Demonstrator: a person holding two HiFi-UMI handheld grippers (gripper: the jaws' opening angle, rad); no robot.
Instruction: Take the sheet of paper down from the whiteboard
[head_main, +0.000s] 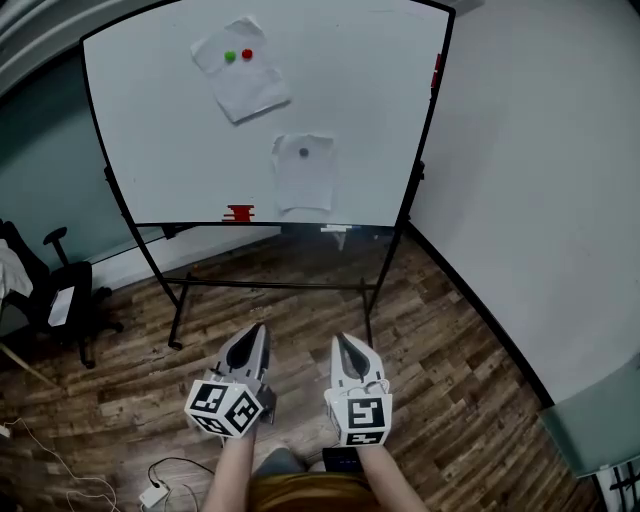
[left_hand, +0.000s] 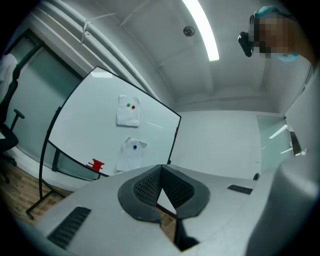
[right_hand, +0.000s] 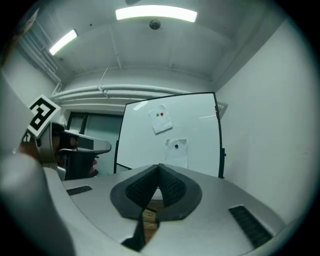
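Whiteboard: smooth, glossy white face; thin black frame and stand that look like metal. Upper sheet of paper and lower sheet of paper: matt white, creased. Floor: wood-look planks with visible grain and a low sheen. Left gripper and right gripper: smooth matt grey plastic shells; pads black, finely gridded, rubbery-looking.
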